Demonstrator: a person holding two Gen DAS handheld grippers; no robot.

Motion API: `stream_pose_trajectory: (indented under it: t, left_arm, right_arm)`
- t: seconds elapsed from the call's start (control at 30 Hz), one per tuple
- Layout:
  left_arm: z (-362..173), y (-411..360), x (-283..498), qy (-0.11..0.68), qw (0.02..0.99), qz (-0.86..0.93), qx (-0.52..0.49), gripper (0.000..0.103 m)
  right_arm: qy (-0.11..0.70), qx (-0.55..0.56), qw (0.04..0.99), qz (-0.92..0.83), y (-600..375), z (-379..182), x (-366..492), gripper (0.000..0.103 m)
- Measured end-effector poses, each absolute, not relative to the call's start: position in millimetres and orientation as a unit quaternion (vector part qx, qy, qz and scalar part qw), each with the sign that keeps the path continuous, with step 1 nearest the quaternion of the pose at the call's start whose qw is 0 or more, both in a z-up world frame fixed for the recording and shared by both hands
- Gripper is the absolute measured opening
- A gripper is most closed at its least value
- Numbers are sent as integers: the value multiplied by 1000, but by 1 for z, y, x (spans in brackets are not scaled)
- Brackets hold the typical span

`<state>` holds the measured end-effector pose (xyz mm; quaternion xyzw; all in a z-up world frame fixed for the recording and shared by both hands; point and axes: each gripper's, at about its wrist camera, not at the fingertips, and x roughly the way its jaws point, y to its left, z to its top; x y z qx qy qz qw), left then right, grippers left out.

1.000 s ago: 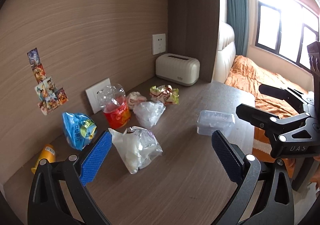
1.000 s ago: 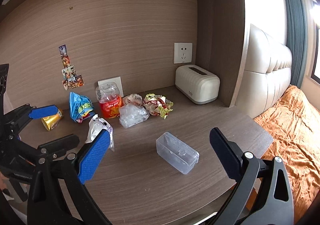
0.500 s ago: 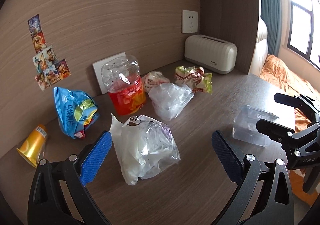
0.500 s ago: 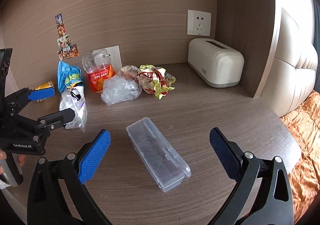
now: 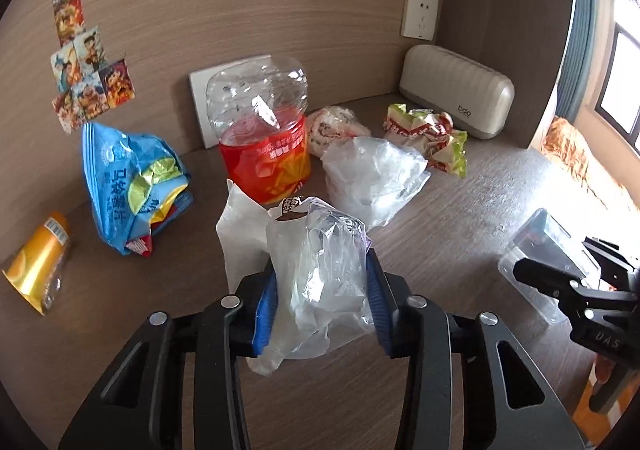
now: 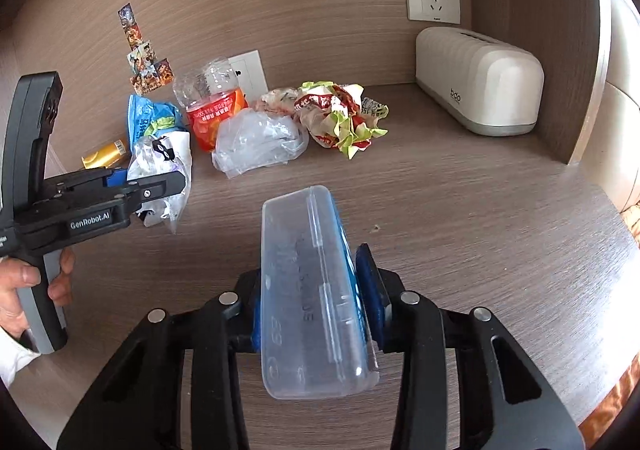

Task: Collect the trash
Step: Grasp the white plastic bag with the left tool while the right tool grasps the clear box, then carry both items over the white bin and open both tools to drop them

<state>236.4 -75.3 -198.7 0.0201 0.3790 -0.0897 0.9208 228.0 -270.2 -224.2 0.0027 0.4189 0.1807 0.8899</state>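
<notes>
I've got L gripper (image 5: 320, 302) clamped on crumpled clear plastic bag (image 5: 320, 270), R gripper (image 6: 316, 306) on clear rectangular plastic box (image 6: 308, 290), lid shut.

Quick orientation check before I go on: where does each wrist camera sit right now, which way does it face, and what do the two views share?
Left wrist: behind the left gripper, looking along its fingers over the desk toward the wood wall; the fingers pinch a clear plastic bag, right gripper at the right edge.
Right wrist: behind the right gripper, facing the same wall; it clamps a clear plastic box, left gripper and hand at left.
Shared: red-labelled bottle, blue snack bag, white tissue box.
</notes>
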Motion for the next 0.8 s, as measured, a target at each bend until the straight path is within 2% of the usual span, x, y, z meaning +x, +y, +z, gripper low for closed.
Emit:
stream_pose_trajectory:
  t: [0.47,0.8]
  left_arm:
    - [-133,-88,197,359,919,-161,41,39]
    - [-87,-78,151,313,912,-255,71,39]
  right_arm:
    - [380,16,913,146,-252,-158,214,39]
    - [342,42,937,56,-233,-104,160,39]
